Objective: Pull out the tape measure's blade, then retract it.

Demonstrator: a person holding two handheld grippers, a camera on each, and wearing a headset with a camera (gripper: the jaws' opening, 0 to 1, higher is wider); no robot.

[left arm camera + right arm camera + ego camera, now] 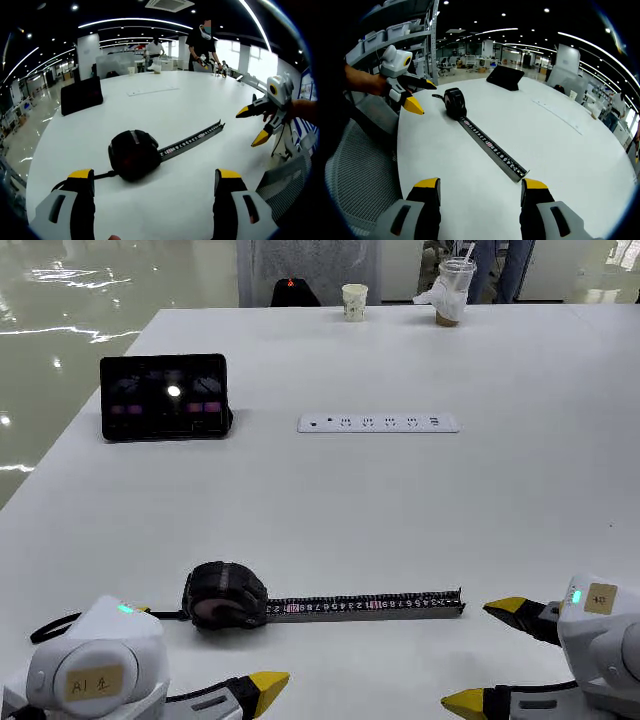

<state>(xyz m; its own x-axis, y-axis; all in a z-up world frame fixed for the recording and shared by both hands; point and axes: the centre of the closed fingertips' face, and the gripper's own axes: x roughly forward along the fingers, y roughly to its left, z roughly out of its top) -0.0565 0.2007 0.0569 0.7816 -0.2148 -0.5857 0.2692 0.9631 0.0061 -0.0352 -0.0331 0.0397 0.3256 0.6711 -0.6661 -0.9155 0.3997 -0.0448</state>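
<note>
Black round tape measure case lies on its side on the white tabletop, near the front edge, between the two grippers. Its dark numbered blade is pulled out and lies flat on the table, running from the case towards the right gripper. A thin black wrist strap trails from the case on the other side.

Left gripper – yellow-tipped jaws spread wide, nothing in them. In its own view the case sits just ahead, between the jaw tips, not touched.

Right gripper – jaws also wide apart, gripping nothing. The blade's hook end sits just in front of them. In the head view there is a small gap between the hook and the nearer jaw tip.

Further back on the table:
- a black tablet propped up
- a white power strip
- a small paper cup
- a clear plastic drink cup, at the far edge
</note>
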